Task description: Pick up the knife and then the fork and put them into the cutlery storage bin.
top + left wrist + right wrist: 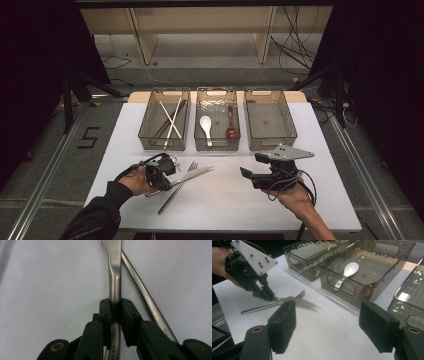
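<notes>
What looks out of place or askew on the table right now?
A knife and a fork lie crossed on the white table instead of in a bin. The left claw is clamped on the knife's handle. The right bin has no cutlery yet. Nothing looks spilled or damaged.

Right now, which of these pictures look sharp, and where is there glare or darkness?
High view: bright white table, black surroundings. Left gripper view: left tongs sharp on the glinting knife, edges soft. Right gripper view: right tongs blurred up close, glare on the middle bin.
</notes>
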